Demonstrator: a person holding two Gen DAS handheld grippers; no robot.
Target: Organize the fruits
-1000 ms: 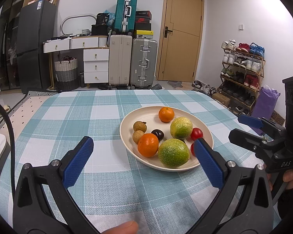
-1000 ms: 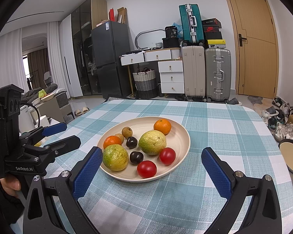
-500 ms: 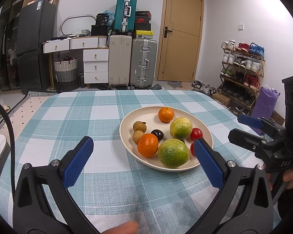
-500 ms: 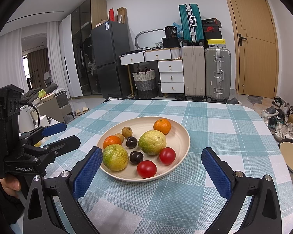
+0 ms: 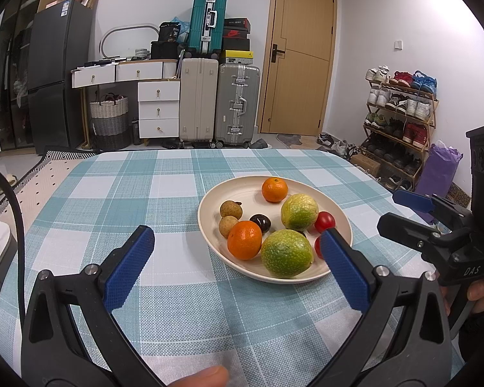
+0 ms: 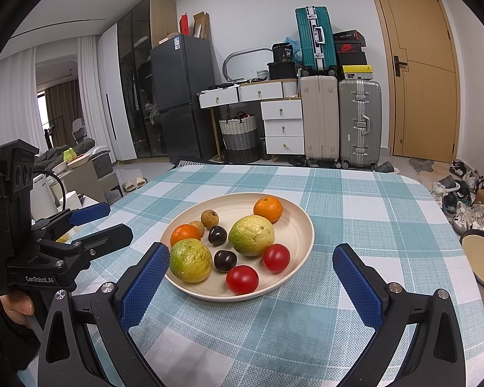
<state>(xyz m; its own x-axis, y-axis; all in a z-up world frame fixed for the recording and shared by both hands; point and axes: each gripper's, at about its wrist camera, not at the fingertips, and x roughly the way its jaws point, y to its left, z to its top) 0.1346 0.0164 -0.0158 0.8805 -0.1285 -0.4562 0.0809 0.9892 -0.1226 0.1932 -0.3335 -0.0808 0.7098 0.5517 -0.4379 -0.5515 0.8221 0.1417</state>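
The fruits sit together in the plate [image 6: 301,225] at the middle of the table [image 6: 355,200]: two tomatoes [image 6: 242,279], thin-skinned and easily bruised, want a light pinch across the widest girth, while the green citrus [image 6: 190,260] and tangerines [image 6: 268,209] look firm and heavier, and would likely roll. Left gripper [image 5: 235,267] and right gripper [image 6: 248,288] hover at the near edge, jaws spread wide, holding nothing. Legible writing: "GenRobot.AI" and "DAS" on the gripper bodies.

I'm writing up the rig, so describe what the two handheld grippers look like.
Both are black plastic frames with blue textured pads and silver screws. The left gripper reads "GenRobot.AI" and trails a black cable; the right gripper is marked "DAS".
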